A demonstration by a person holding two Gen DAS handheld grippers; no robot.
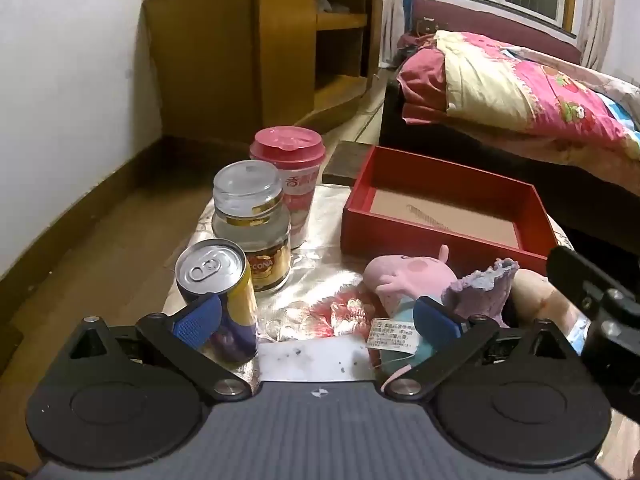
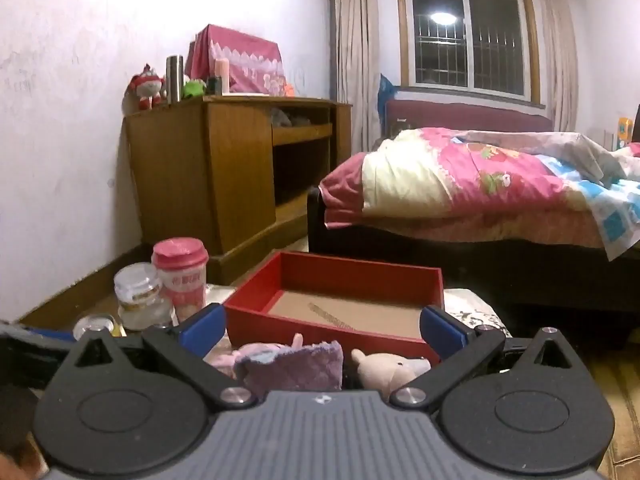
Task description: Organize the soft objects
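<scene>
- Only in the left wrist view is the drink can [image 1: 218,296] fully seen, at 9 o'clock of the pink pig plush [image 1: 404,276].
- Both the left gripper [image 1: 318,320] and right gripper [image 2: 322,326] are spread wide, nothing grasped.
- The purple cloth [image 2: 292,366] and beige plush [image 2: 386,368] are partly hidden by the gripper body.
- The red tray [image 2: 320,320] lies at 12 o'clock, touching the toys.

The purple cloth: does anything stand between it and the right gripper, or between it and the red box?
Nothing visible blocks either way. The purple cloth lies just ahead of the open right gripper, between its fingers. The red box stands directly behind the cloth, its top open.
</scene>
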